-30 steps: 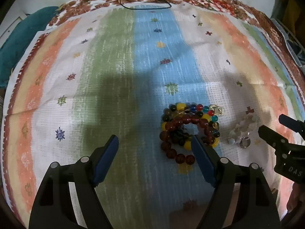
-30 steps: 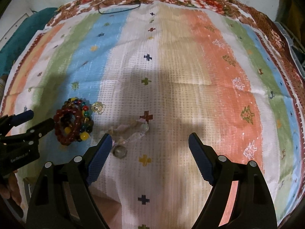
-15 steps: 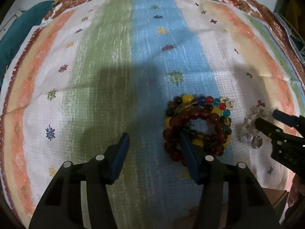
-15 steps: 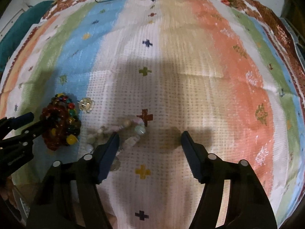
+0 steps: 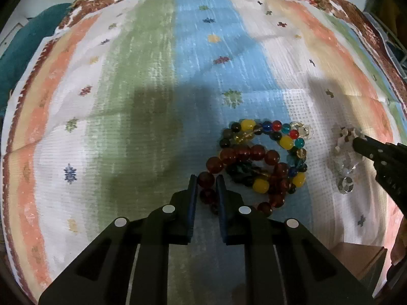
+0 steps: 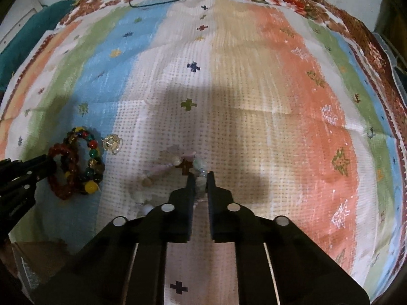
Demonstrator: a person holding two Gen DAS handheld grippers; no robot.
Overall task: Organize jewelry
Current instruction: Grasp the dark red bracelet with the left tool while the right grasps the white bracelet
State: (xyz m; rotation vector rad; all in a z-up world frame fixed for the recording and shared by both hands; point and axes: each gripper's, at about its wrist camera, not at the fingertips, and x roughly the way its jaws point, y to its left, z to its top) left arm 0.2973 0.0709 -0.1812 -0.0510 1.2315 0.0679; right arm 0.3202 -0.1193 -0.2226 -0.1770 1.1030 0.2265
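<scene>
Both tongs have just been closing: left tongs (image 5: 206, 181) now clamped on a dark red round-bead bracelet (image 5: 241, 153) in the multicoloured bead pile, right tongs (image 6: 199, 178) clamped on a pale translucent bead bracelet (image 6: 175, 164). Everything rests on a striped woven cloth (image 6: 267, 96). Both pieces gripped, probably ready for lifting and separating.

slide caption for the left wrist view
Left gripper shut on a dark red bead bracelet atop a striped cloth.

I see a striped cloth (image 5: 152, 101) spread under me, a teal fabric (image 5: 23, 50) at its left edge, and a dark cord (image 6: 157, 0) lying far off.
</scene>
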